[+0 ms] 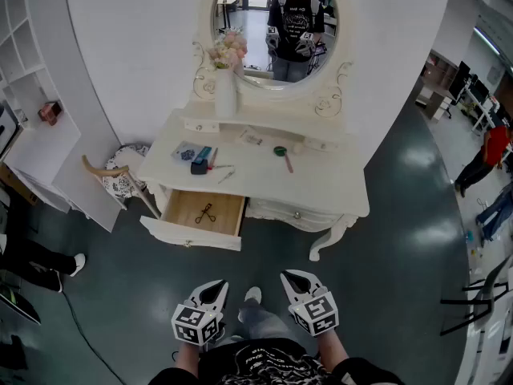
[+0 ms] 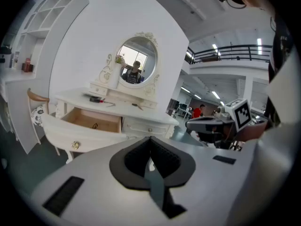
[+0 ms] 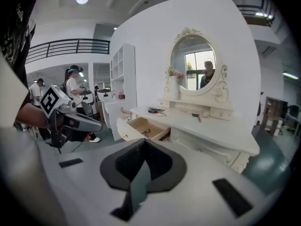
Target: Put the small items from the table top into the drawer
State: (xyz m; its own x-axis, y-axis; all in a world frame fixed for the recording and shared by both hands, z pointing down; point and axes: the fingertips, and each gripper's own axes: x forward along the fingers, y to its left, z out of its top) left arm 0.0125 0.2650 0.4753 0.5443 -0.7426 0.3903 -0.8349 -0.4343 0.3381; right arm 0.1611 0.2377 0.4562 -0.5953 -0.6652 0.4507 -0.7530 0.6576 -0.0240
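Scissors (image 1: 205, 212) in drawer (image 1: 191, 233) below tabletop (image 1: 321, 184)

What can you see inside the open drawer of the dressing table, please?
One small dark item, seemingly scissors, lies on the wooden floor of the drawer. The rear part, under the table top, is covered.

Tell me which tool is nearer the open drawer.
Left. The left tool hangs almost straight in front of the open drawer, well short of it; the right tool is as far back but off to the drawer's right.

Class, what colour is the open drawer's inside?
Pale wood-brown; the drawer shows best in head view.
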